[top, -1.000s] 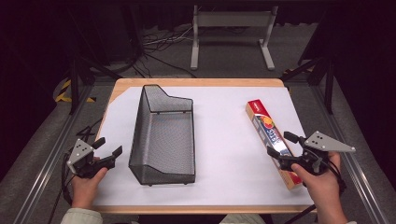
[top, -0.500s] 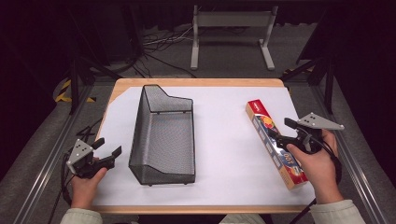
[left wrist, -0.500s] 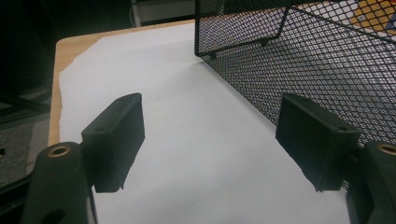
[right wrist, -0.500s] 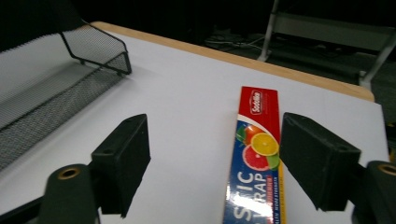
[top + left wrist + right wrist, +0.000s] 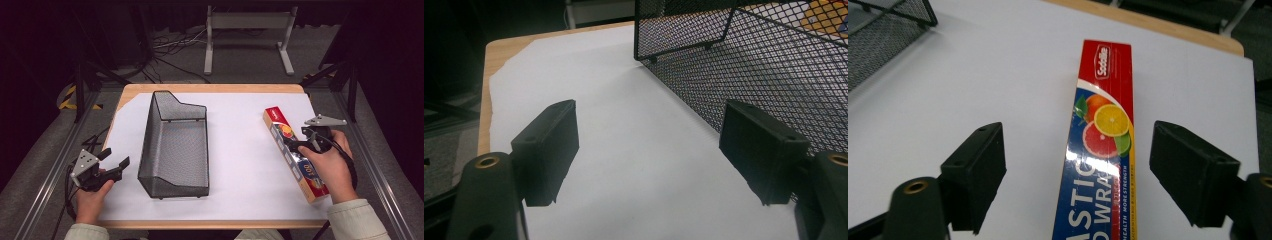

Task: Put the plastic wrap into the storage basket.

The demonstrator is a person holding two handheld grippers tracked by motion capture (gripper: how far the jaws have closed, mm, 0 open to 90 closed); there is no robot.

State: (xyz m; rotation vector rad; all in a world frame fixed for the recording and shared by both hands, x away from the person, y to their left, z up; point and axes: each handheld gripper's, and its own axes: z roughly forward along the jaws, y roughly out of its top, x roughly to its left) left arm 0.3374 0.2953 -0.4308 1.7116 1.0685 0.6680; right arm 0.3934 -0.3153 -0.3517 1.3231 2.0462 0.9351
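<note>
White paper (image 5: 240, 165) covers the wooden table (image 5: 210, 88); right gripper (image 5: 1075, 175), jaws wide, straddles the wrap box (image 5: 1103, 150) unheld.

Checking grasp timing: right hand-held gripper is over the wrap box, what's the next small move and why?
Probably lower the right hand-held gripper a little and close on the box. Its jaws stand open on either side of the box, which lies flat on the white sheet, and the pads seem not to touch it yet.

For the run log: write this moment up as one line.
right gripper: open, fingers astride plastic wrap box, no contact | left gripper: open, idle beside mesh basket | box flat on white sheet
</note>
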